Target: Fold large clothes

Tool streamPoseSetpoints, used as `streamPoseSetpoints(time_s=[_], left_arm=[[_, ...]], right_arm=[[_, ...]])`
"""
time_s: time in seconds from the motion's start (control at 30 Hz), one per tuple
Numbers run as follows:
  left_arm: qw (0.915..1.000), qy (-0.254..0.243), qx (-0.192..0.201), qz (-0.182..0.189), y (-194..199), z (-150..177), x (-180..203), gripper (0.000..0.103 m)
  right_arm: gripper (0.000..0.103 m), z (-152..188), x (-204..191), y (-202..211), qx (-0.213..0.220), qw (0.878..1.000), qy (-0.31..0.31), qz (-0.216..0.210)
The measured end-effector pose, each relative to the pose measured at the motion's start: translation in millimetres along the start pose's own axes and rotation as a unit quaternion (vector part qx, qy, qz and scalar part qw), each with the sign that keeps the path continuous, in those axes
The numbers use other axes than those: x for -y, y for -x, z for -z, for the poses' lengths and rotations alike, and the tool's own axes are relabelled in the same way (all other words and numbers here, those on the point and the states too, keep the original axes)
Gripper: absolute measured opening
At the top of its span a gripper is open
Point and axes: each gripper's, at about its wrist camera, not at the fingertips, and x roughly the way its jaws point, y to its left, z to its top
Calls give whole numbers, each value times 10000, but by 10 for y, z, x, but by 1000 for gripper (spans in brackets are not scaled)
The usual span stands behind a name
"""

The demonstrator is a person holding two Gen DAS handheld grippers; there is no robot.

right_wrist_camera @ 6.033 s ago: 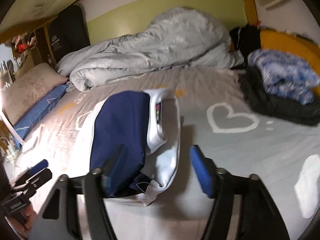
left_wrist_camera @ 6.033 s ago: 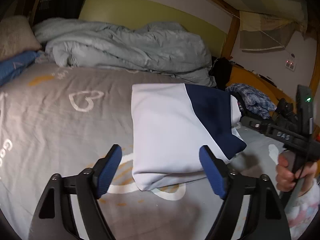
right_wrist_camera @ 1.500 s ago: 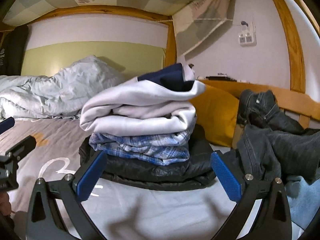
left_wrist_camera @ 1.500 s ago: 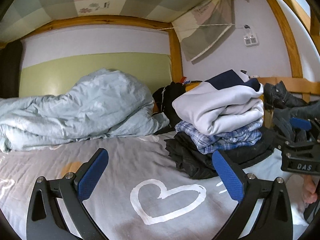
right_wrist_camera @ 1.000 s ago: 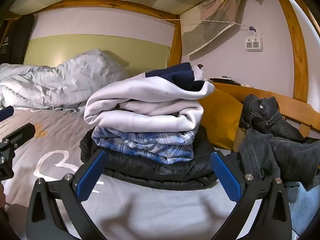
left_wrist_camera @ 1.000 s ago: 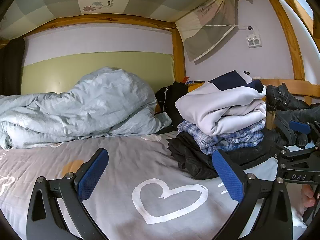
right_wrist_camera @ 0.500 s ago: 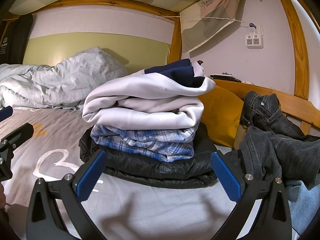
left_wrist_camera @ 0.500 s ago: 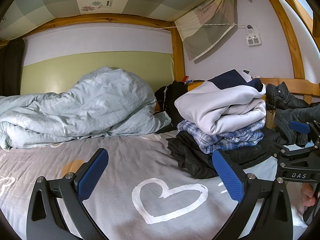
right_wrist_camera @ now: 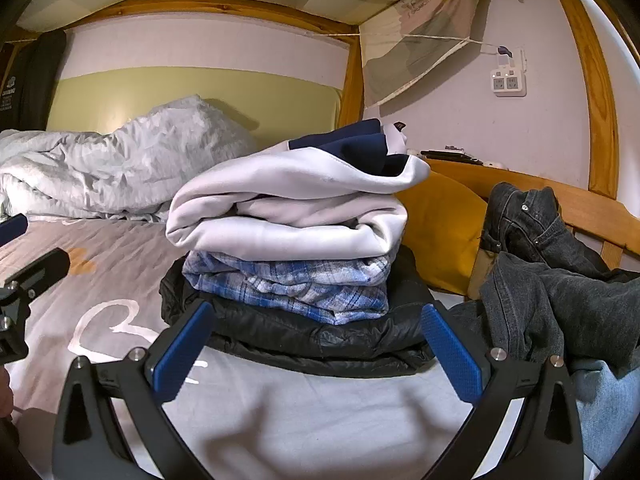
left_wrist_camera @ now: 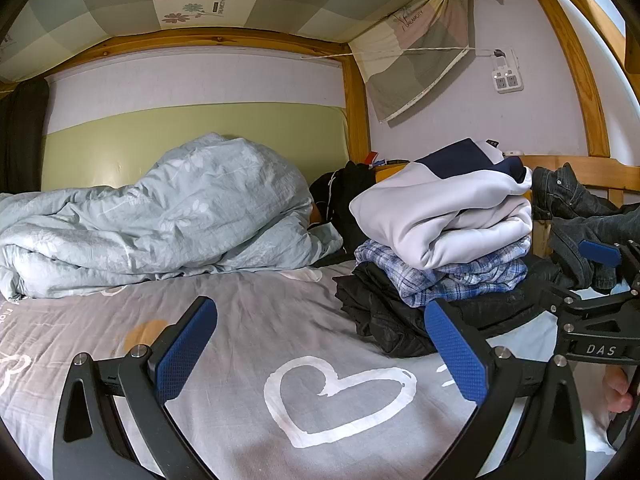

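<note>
The black jacket lies mostly buried under the stack; the jeans run off-frame right

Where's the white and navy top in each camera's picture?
Left wrist view: the white and navy top sits right of centre, topping the pile.
Right wrist view: the same top fills the centre, on the blue plaid shirt.
Shared landmark: the wall socket, upper right in both.

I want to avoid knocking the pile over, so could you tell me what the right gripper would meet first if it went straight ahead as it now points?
The open right gripper points at the stack's base, so it would probably meet the black jacket first, under the plaid shirt and white-and-navy sweatshirt. Depth is hard to judge.
</note>
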Motion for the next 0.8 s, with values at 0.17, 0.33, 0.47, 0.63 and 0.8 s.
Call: streamPoseSetpoints(time_s=[0.17,0.33,0.47,0.63,0.8], left_arm=[[10000,-4,-2,1,-3,1,-1,103],[10000,-5,-1,2,1,-1,0,103],[10000,-10,-3,0,1,0,0,103],[10000,-8,-3,1,1,-2,3,103],[10000,-20,-26,26,0,8,3,103]], right_arm=[[103,-1,-2,3,-1,10000,-3,-12],[103,-2,-4,12,-2,10000,-3,-12],[103,-2,-6,14,-7,10000,-4,-11],[103,-2,-6,13,-4,10000,-6,-10],[103,-2,-4,11,-3,10000,-5,-12]])
